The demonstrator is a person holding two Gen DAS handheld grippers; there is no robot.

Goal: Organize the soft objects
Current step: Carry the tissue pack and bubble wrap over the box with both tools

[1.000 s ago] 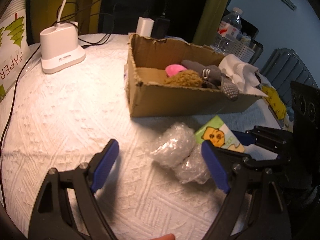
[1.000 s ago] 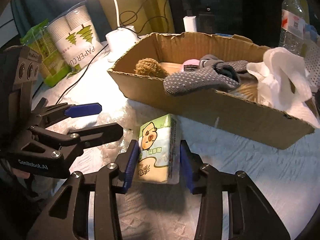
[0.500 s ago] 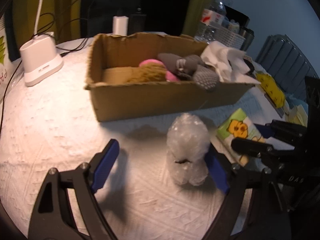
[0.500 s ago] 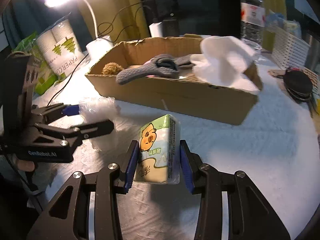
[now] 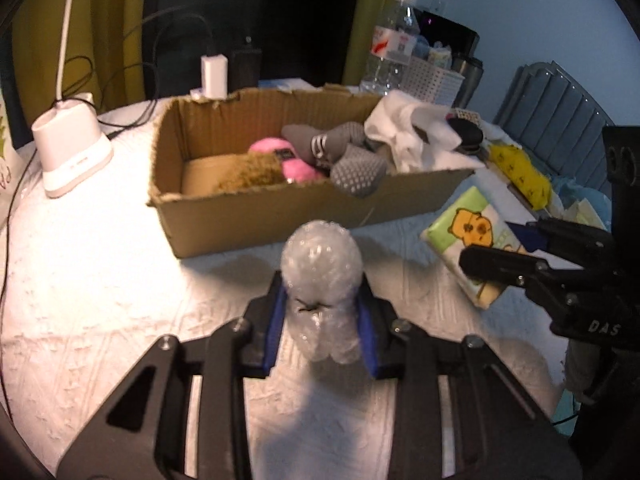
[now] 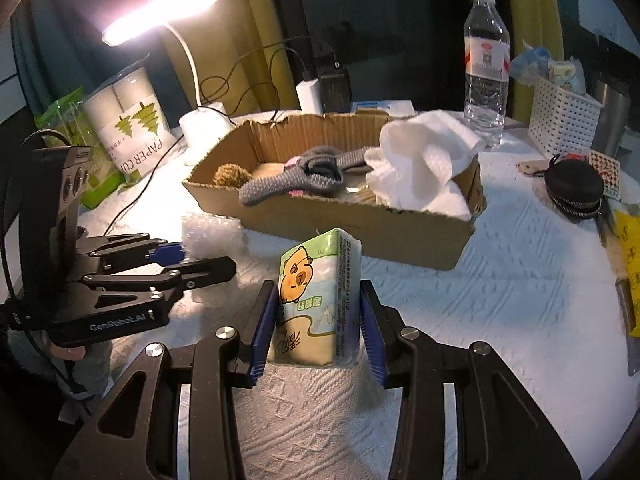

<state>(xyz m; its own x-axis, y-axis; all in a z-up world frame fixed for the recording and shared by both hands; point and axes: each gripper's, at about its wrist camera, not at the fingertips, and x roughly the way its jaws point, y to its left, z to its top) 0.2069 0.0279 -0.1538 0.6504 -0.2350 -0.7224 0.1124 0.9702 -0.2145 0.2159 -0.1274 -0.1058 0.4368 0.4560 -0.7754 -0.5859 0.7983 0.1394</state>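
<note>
At the bottom centre of the left wrist view, the left tongs (image 5: 320, 320) clamp a crinkly wad of bubble wrap (image 5: 322, 280), held upright. In the right wrist view the right tongs (image 6: 318, 320) squeeze a glossy tissue pack (image 6: 316, 300) printed with a cartoon bear, at lower centre. Beyond both, mid-frame on the white textured counter (image 6: 500, 300), the torn cardboard box (image 5: 280, 216) holds grey knit socks (image 5: 352, 164), a pink ball (image 5: 288, 160) and white cloth (image 6: 424, 168). A water bottle (image 6: 486, 68) stands behind.

A desk lamp (image 6: 160, 12) glares at the worktop's (image 6: 500, 300) far-left edge — blown-out white, long shadows, dim background, heavy fisheye bending, soft blur.
</note>
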